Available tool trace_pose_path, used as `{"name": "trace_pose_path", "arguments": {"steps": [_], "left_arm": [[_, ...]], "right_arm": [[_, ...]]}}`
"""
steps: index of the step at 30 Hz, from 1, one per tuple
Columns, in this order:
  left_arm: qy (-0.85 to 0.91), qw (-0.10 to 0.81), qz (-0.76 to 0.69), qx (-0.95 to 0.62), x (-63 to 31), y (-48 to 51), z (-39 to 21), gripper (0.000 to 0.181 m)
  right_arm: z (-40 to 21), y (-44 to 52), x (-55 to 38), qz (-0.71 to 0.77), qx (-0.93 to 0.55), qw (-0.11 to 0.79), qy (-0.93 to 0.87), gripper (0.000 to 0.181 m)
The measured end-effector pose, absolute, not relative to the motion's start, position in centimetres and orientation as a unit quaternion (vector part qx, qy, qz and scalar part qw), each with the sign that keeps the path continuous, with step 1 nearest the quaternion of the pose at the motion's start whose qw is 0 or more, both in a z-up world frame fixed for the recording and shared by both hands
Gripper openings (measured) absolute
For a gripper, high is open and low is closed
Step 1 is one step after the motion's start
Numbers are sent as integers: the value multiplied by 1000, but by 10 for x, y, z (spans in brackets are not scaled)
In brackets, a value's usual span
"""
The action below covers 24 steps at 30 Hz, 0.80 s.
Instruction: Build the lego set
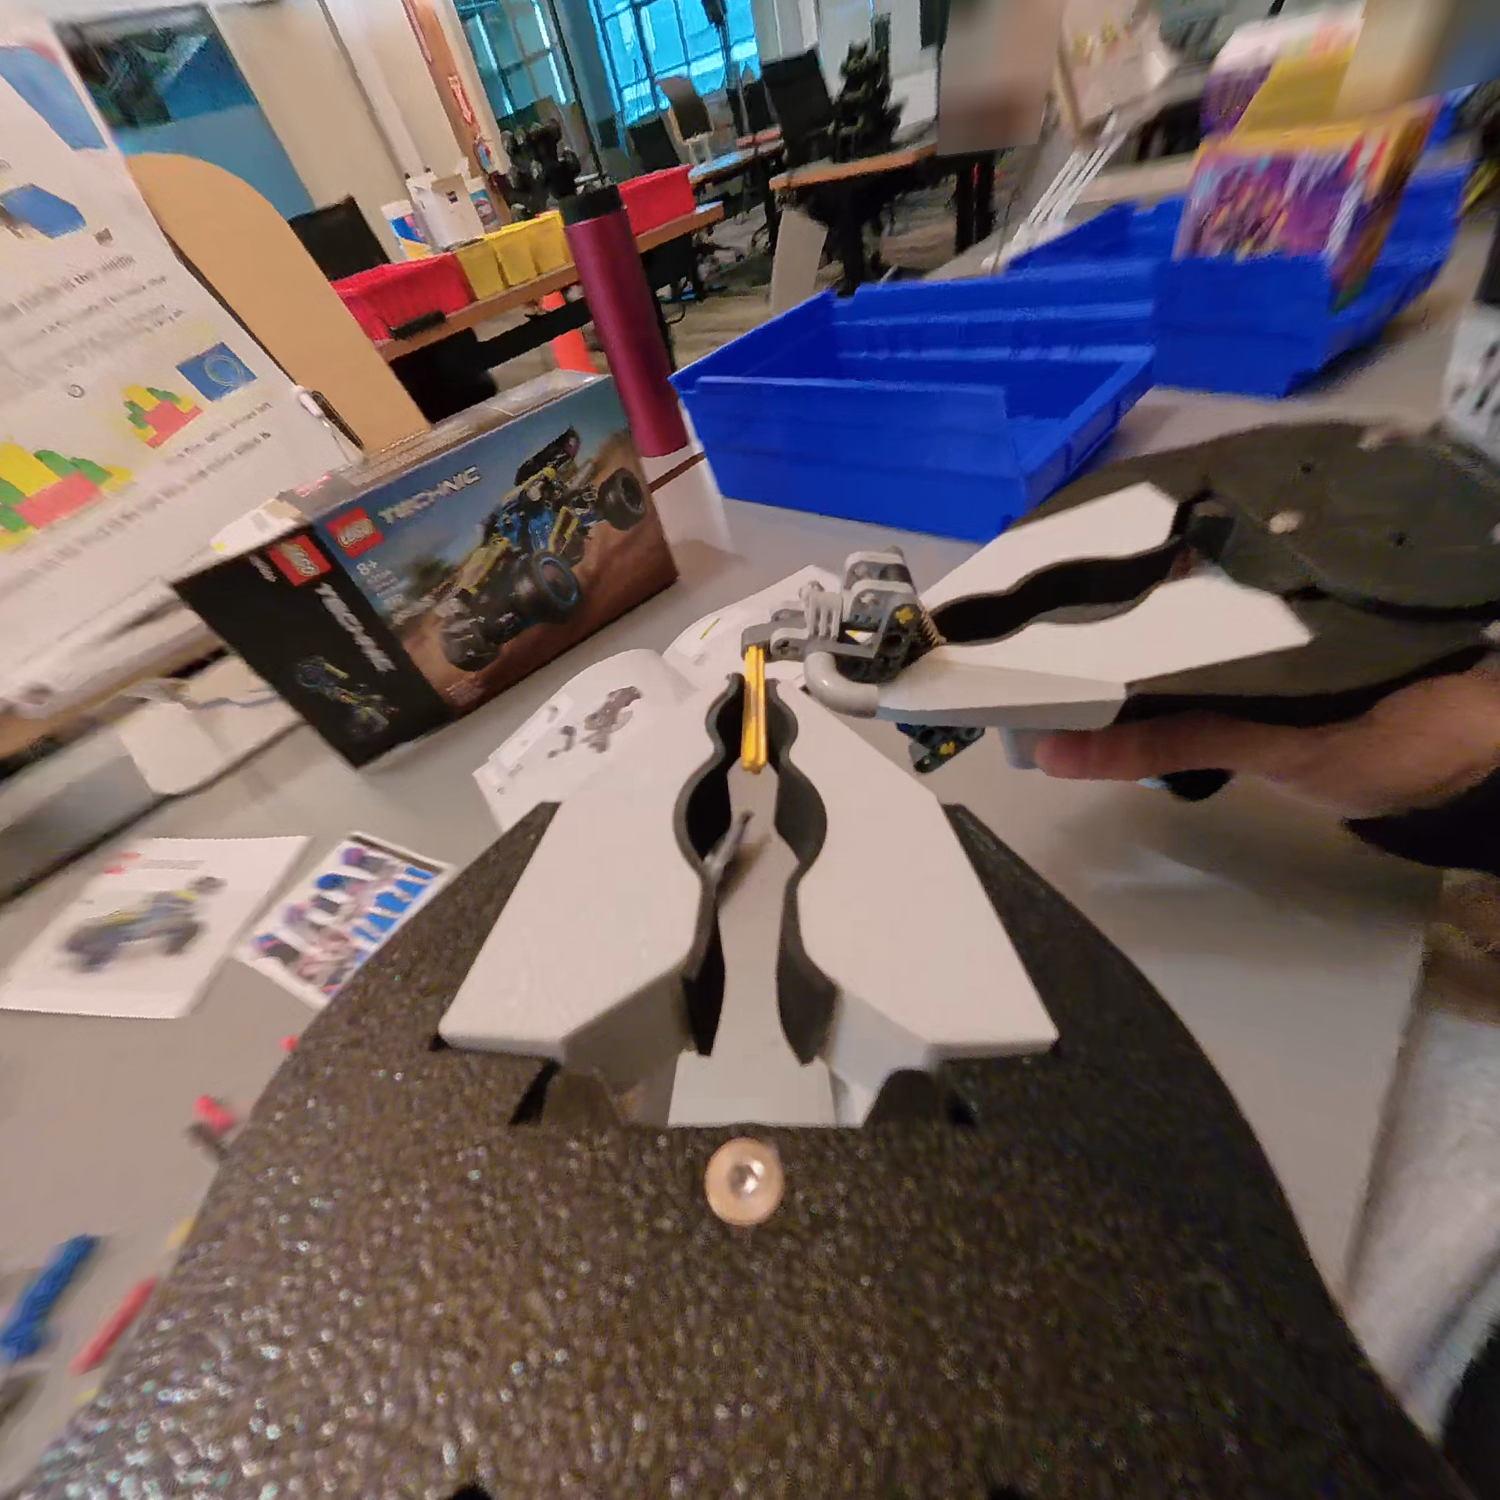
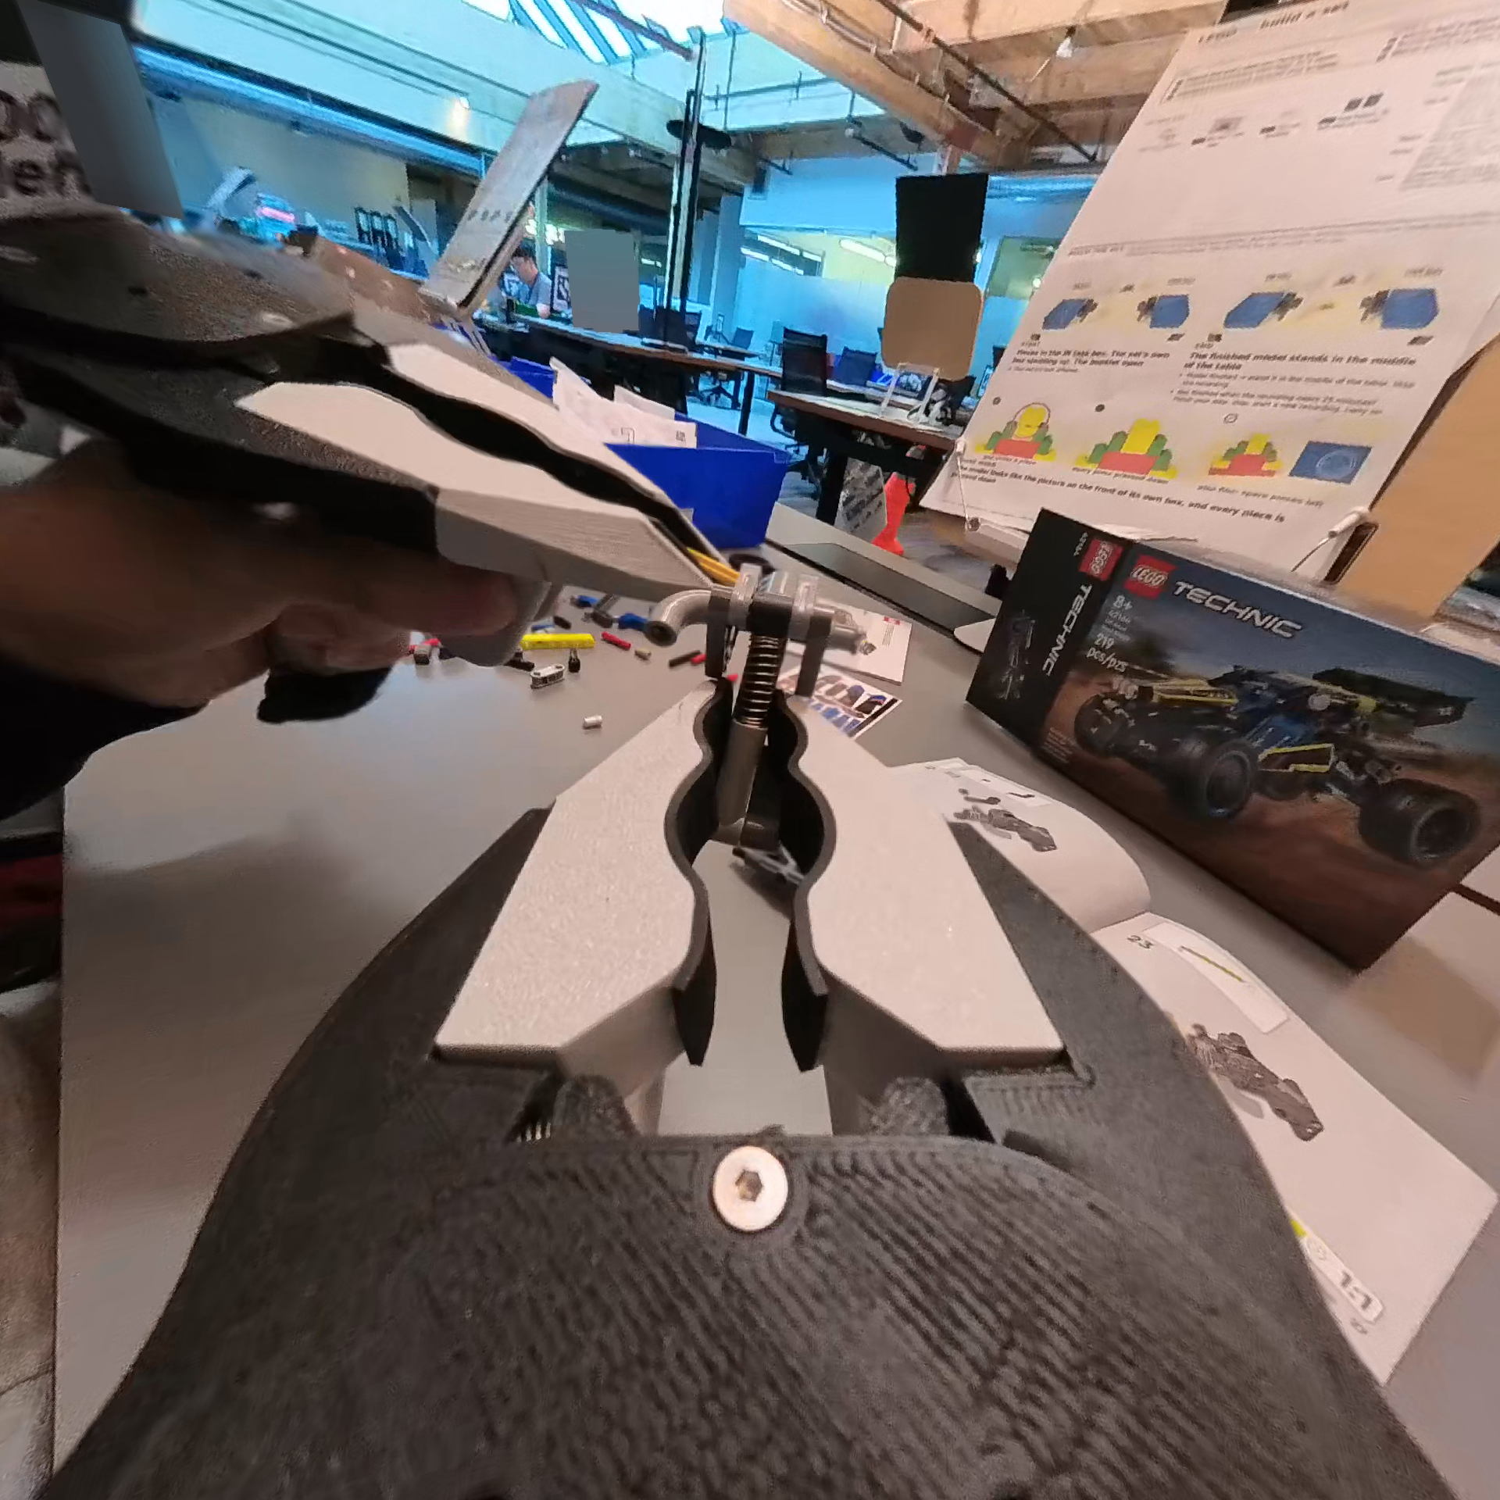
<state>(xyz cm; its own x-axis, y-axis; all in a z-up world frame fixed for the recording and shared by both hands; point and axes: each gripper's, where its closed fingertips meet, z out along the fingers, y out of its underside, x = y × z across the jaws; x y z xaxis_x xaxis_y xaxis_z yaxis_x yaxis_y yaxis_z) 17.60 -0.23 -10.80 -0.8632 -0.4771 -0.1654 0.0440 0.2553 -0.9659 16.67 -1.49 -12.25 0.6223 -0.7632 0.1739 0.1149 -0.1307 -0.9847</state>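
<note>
My left gripper (image 1: 755, 690) is shut on a thin yellow axle (image 1: 754, 714) that stands upright between its tips. The axle's upper end sits right at the left arm of a small grey lego assembly (image 1: 860, 621). My right gripper (image 1: 901, 657) comes in from the right, held by a hand, and is shut on that assembly. In the right wrist view my right gripper (image 2: 751, 702) grips the assembly's spring shock absorber (image 2: 755, 674) under a grey cross beam (image 2: 771, 609). The left gripper (image 2: 698, 568) reaches in from the upper left with the yellow axle (image 2: 718, 572) at its tip.
The lego set box (image 1: 454, 584) lies on the grey table, also seen in the right wrist view (image 2: 1266, 714). An open instruction booklet (image 2: 1217, 1055) and a sticker sheet (image 1: 341, 909) lie nearby. Loose pieces (image 2: 560, 641) are scattered behind. Blue bins (image 1: 917, 422) and a maroon cylinder (image 1: 625, 325) stand farther back. The tips of both grippers are at nearly the same place.
</note>
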Motion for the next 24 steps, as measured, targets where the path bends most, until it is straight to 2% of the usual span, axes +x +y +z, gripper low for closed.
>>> {"name": "trace_pose_path", "arguments": {"steps": [2,5,8,11,13,15,24], "left_arm": [[748,167,-622,-161,176,-2,-105,1],[742,182,-625,-160,178,-2,-106,1],[728,159,-646,-167,176,-3,-103,1],[733,201,-632,-151,179,-3,-105,1],[731,227,-628,-137,176,-4,-101,1],[722,208,-644,-144,174,-4,-96,1],[721,235,-636,-139,175,-1,-92,1]], "right_arm": [[-119,-14,166,-360,-654,619,242,7],[-120,-13,168,-357,-642,630,254,7],[-116,-14,166,-353,-628,646,253,7],[-118,-14,168,-366,-637,630,252,7],[-115,-14,166,-341,-616,661,259,7],[-111,-14,166,-308,-595,690,272,6],[-108,-11,167,-313,-595,683,286,8]]}}
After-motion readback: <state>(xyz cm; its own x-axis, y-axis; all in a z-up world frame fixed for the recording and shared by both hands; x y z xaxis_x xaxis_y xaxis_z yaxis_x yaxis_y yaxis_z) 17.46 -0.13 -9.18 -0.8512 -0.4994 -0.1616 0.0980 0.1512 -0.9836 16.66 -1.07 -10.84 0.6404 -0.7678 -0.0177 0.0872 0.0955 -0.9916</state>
